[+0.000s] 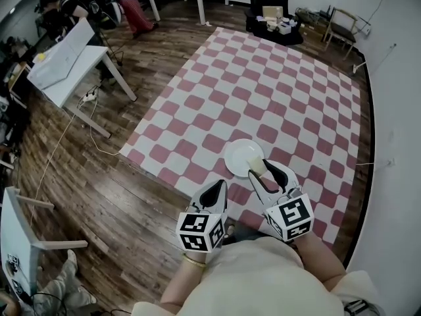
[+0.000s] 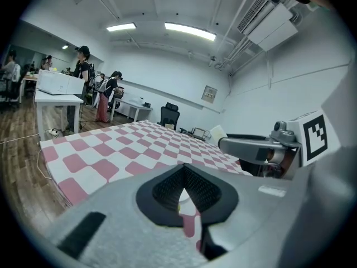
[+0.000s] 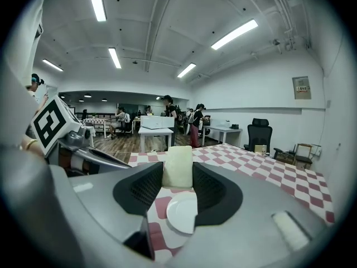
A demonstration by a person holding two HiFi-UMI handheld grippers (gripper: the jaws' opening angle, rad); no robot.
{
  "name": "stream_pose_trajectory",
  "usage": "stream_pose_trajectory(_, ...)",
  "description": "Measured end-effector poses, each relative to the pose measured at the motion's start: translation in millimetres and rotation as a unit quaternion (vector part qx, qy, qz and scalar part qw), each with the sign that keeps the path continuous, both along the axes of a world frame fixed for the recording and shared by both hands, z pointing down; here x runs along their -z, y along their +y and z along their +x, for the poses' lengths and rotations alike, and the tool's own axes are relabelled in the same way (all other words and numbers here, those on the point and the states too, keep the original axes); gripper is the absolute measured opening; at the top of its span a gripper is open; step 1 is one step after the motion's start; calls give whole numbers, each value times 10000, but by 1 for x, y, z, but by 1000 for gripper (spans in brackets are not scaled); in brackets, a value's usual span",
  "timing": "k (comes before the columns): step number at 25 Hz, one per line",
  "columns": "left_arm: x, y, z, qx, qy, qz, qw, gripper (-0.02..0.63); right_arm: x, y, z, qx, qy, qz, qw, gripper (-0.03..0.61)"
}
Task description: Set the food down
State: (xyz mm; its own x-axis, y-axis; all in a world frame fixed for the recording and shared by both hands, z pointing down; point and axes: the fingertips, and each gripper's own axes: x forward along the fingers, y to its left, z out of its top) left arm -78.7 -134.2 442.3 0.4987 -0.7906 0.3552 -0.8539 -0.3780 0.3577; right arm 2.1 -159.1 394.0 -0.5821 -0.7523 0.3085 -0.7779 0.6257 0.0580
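- Food [image 3: 177, 167]: pale cream slab, standing upright between the pads of the right gripper [image 1: 262, 168].
- Right gripper condition: clamped on the food. Both ribbed black pads press against the slab's flat sides, and its top edge stands above the jaw tips.
- Food location: held in the air over the near edge of the plate [image 1: 238, 155] in the head view. The right gripper view shows a strip of rug between slab and plate, so the two are apart.
- Plate: round, white, lying flat on the pink-and-white checkered rug [image 1: 263, 91].
- Left gripper [image 1: 221, 184]: jaws closed together at the tips, with nothing between the pads. It is positioned just beside the right gripper, over the rug's near edge.
- Marker cubes: one is mounted on each gripper, on the side nearest the person.
- Surroundings: wooden floor [image 1: 99, 189] borders the rug. A white table [image 1: 72, 71] stands well apart at the far left.
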Motion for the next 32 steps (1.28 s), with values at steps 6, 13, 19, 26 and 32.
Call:
stream_pose_trajectory(6,-3,-25,8,57,-59,-94,9999,6,-6,-40,18,-36,119,-65,9999,172)
stream_pose_trajectory(13,-24,-41,6,58,-106,-303,9995,6,-39,-59,19,-50,233,-402,9989,172)
stream_pose_trajectory(19,-42,-65,11,32,-128,-446,9989,6,-72,-84,18,-22,472,-611,9970,172)
stream_pose_trajectory(26,-73,-80,8,99,-133,-730,9972,6,-109,-101,17,-80,612,-1011,9930,172)
stream_pose_trajectory(32,-91,-92,3,167,-128,-861,9961,6,-133,-107,9,-33,794,-1234,9892,172)
